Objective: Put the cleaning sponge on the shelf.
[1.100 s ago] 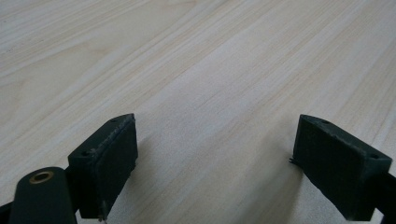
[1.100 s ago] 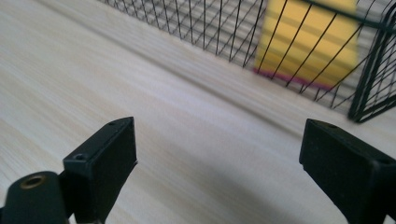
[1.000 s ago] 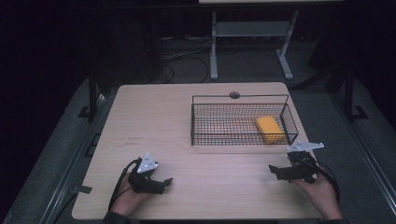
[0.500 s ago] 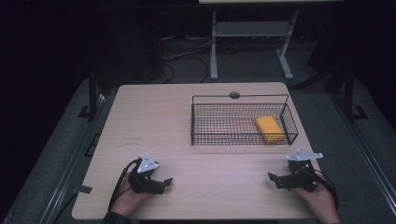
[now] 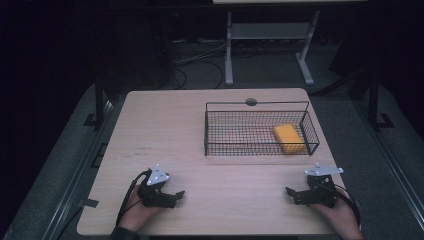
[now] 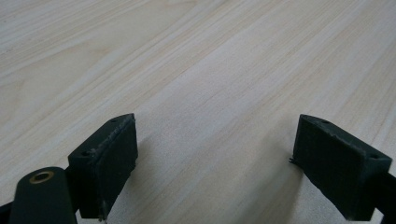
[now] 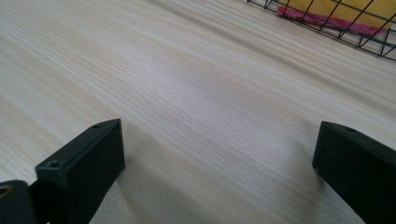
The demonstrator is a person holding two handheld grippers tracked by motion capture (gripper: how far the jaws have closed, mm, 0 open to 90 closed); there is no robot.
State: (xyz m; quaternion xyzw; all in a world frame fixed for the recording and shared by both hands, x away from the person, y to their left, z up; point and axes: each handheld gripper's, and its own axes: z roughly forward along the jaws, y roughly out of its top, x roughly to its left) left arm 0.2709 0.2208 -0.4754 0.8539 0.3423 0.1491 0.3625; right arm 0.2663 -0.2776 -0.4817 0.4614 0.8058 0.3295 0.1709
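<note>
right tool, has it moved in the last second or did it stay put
Yes. In the high view the right tool has drawn back toward the person's edge of the table, away from the wire basket whose near right corner it was beside earlier. Its jaws stand open.

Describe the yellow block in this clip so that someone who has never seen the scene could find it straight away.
Start at the light wooden table and find the black wire basket on its far right part. The yellow block lies flat inside the basket at its right end, and the right gripper view shows a pink underside. It is the one brightly coloured thing on the table.
</note>
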